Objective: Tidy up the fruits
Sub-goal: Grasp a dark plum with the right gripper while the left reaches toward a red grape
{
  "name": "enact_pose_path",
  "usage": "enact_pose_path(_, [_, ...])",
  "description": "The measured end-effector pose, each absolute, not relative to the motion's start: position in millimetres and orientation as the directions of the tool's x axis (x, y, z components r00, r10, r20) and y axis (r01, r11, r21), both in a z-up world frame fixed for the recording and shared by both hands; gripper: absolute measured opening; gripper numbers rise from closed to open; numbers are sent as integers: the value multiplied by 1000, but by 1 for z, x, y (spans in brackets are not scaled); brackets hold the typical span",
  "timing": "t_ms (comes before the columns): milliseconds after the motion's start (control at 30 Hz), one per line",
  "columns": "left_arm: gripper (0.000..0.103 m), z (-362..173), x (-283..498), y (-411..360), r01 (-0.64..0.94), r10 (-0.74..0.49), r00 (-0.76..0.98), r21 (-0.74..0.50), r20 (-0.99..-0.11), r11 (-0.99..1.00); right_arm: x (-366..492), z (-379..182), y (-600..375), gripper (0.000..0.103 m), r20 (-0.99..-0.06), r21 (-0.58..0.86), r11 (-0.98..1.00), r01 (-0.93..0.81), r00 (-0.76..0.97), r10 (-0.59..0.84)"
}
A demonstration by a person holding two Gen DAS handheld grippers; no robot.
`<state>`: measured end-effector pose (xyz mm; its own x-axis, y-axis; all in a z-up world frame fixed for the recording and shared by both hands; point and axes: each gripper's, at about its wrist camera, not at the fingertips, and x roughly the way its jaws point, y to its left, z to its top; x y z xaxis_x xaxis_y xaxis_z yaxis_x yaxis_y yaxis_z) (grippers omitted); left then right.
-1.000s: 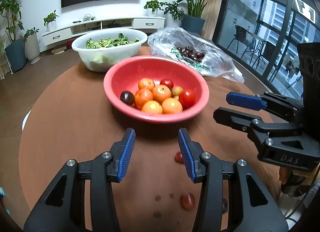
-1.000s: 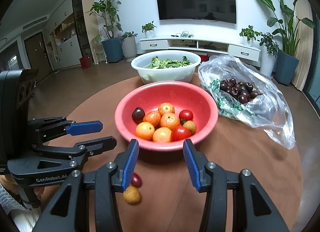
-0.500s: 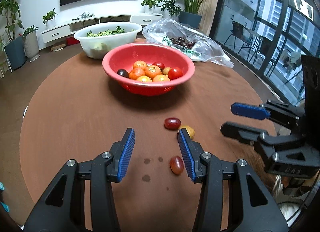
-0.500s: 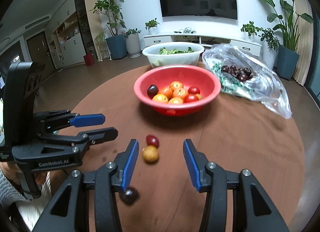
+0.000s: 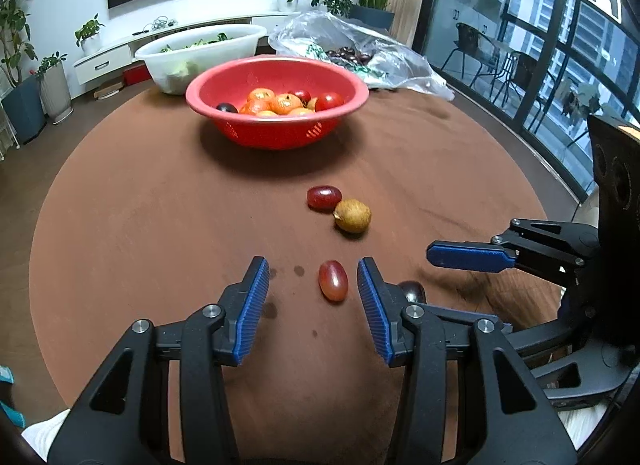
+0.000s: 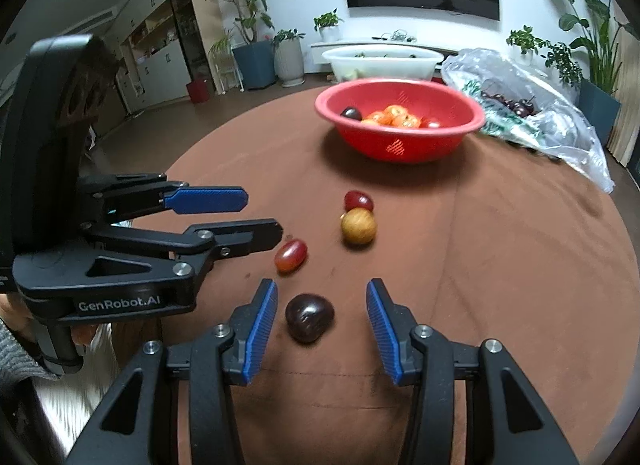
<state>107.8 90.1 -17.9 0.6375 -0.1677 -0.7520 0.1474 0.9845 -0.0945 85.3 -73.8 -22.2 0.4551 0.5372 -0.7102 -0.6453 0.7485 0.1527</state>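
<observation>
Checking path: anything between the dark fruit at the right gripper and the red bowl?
Right wrist view: yellow fruit and red grape tomato lie between dark fruit and red bowl.

On the round brown table [image 5: 140, 225], the left gripper [image 5: 312, 285] hangs with its blue-padded jaws apart, an oval red grape tomato [image 5: 333, 280] lying between them untouched. Beyond sit a second red tomato [image 5: 324, 197] touching a tan round fruit [image 5: 353, 215]. The red plastic colander bowl [image 5: 276, 121] holds oranges and tomatoes. The right gripper [image 5: 468, 257] reaches in at right.
</observation>
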Motion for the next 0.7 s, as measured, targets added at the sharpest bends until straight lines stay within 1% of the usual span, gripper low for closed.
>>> enact_pose_path(367, [44,-28,112,86,157,-171,615,-93,-769,983,86,-36,-68,49,-737,159,741,-652,421,528])
enact_pose_path(433, [44,-29,112,86,158,-171,611,-93,-773,983,87,-38,-68,45,-742,169,737,-655,408,532])
enact_pose_path(467, [44,-31,112,85,160,-170,609,-91,-775,983,87,-39,-67,41,-744,174,736,-654,403,533])
enact_pose_path(533, [44,-33,114,84,163,-169,604,-87,-779,983,90,-38,-67,39,-743,173,738,-653,405,533])
enact_pose_path(600, [45,-34,114,84,162,-171,601,-90,-781,983,90,-38,-68,32,-743,179,738,-650,403,535])
enact_pose_path(700, [45,-37,116,83,158,-166,596,-89,-785,984,89,-38,-69,30,-742,181,735,-653,400,538])
